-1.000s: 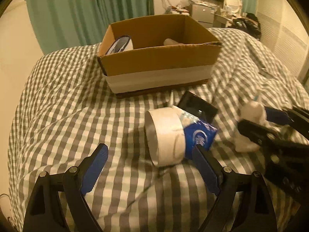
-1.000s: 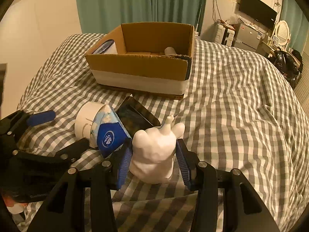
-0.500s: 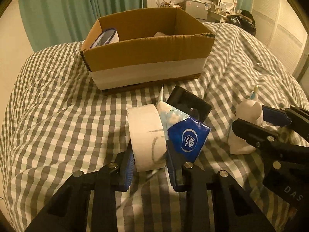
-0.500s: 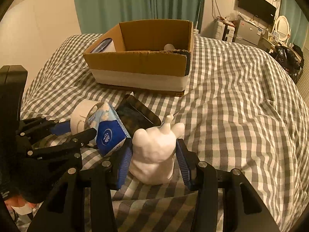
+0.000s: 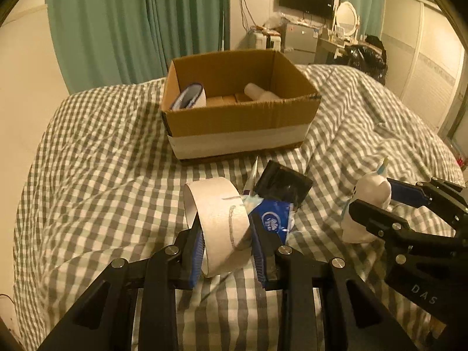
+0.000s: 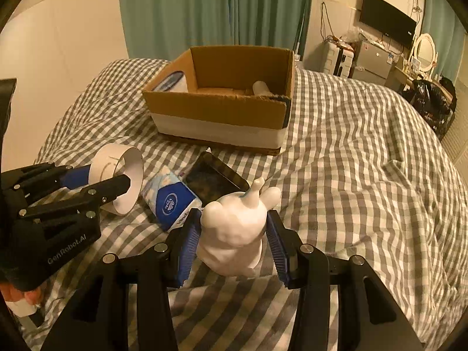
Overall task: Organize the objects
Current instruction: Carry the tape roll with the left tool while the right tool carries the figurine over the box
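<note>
White tape roll (image 5: 223, 223) is now getting lifted off the checked bedspread (image 5: 96, 175), where half a second back it was sitting flat, so I'm raising my left gripper (image 5: 226, 251) with both blue pads clamping the roll's flat sides. From the right camera the roll is hanging tilted in the air, open end facing me. My right gripper (image 6: 232, 241) is staying low, pads squeezing the white unicorn figure (image 6: 235, 234), which is looking about the same as before, base at the sheet. Between the two grabs a blue tissue pack (image 6: 169, 199) is lying crinkly and soft, touching a glossy black tray (image 6: 215, 180) behind it. Further back the cardboard box (image 5: 238, 117) with a white band around its lower wall is sitting on the bed, holding a blue-and-white pouch (image 5: 188, 96) and a pale tube (image 5: 259, 92).
</note>
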A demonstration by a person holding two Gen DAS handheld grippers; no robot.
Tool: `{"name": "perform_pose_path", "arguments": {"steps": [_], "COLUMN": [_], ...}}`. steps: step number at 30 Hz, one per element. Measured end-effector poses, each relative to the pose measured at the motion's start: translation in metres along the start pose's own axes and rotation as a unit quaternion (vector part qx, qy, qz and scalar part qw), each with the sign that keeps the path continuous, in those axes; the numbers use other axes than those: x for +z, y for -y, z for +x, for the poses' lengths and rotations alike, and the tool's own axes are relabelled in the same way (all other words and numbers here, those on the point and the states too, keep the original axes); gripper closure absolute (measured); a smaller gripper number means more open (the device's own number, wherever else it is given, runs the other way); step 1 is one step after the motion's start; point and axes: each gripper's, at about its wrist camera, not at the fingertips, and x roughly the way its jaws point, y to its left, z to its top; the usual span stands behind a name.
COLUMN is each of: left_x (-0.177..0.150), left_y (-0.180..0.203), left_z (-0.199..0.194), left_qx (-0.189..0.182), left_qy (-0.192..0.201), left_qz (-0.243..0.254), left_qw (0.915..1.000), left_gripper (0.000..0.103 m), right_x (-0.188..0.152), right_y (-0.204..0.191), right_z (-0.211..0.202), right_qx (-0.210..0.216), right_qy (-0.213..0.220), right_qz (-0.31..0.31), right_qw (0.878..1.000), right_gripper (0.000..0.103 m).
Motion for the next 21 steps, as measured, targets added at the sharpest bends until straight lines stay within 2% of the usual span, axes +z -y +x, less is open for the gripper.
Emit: {"name": "perform_pose_path", "arguments": {"steps": [7, 11, 21], "left_x": [0.005, 0.015, 0.078], "left_y": [-0.002, -0.007, -0.024], "left_z": [-0.032, -0.052, -0.081], "left_qx": [-0.008, -0.009, -0.007], "left_qy": [0.026, 0.045, 0.09], "left_qz": [0.002, 0.006, 0.005], "left_qw": [0.9996, 0.9989, 0.9959], "left_gripper": [0.074, 0.074, 0.074], "right_x": [0.004, 0.014, 0.076], "right_y": [-0.011, -0.014, -0.018], "right_z": [-0.03, -0.051, -0.09], "right_qx": [-0.004, 0.016, 0.005], "right_qy": [0.026, 0.053, 0.112], "right_qz": [-0.016, -0.02, -0.056], "right_qw": [1.0, 0.998, 0.992], "right_gripper": [0.058, 0.058, 0.058]}}
